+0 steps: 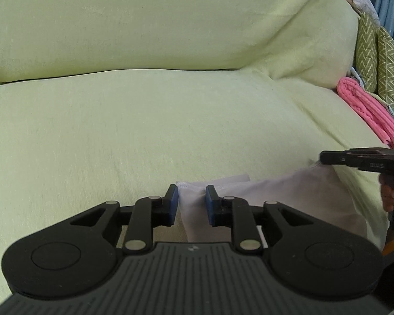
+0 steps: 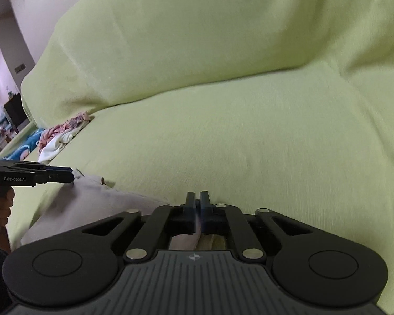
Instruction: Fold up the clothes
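A white garment (image 1: 262, 191) lies along the front of a sofa seat covered in light green cloth (image 1: 144, 120). My left gripper (image 1: 191, 204) is open, its blue pads on either side of the garment's hemmed corner. My right gripper (image 2: 197, 204) is shut on the garment's other end, where a strip of the white garment (image 2: 92, 204) shows between the pads. In the left wrist view the right gripper (image 1: 325, 157) sits at the garment's far right corner. In the right wrist view the left gripper (image 2: 68, 176) sits at the left end.
A folded pink garment (image 1: 367, 110) and green zigzag cushions (image 1: 380, 63) lie at the sofa's right end. A pile of crumpled clothes (image 2: 57, 136) lies at the left end. The sofa backrest (image 2: 197, 39) rises behind the seat.
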A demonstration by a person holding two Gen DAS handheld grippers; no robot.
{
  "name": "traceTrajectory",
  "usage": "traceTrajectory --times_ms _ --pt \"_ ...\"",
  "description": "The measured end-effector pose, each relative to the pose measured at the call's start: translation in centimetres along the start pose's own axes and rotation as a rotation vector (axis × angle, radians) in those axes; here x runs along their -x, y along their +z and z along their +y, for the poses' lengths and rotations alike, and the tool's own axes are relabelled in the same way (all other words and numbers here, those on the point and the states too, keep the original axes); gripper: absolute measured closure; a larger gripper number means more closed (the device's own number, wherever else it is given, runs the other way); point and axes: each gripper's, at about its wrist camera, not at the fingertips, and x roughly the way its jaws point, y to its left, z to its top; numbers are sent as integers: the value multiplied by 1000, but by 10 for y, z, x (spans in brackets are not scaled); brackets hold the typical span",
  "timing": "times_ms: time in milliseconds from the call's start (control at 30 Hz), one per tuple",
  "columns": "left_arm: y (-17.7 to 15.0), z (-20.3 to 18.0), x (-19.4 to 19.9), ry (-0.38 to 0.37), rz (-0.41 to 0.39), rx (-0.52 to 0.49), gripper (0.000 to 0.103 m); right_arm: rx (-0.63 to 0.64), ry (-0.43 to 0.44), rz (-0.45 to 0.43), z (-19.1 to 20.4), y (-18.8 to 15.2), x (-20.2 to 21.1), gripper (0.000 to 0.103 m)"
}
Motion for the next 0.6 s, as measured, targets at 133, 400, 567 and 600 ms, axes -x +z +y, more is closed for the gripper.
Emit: traceTrajectory --times_ms 133,400,567,600 --pt "0 1 4 2 -18 14 85 17 -30 -40 4 7 7 101" --pt "1 -2 2 28 -25 1 85 12 -169 69 0 -3 -14 102" --pt "0 2 5 18 -31 14 82 24 -205 48 13 0 -14 87" --pt "-1 3 6 15 -32 17 82 32 -220 41 16 1 -14 84"
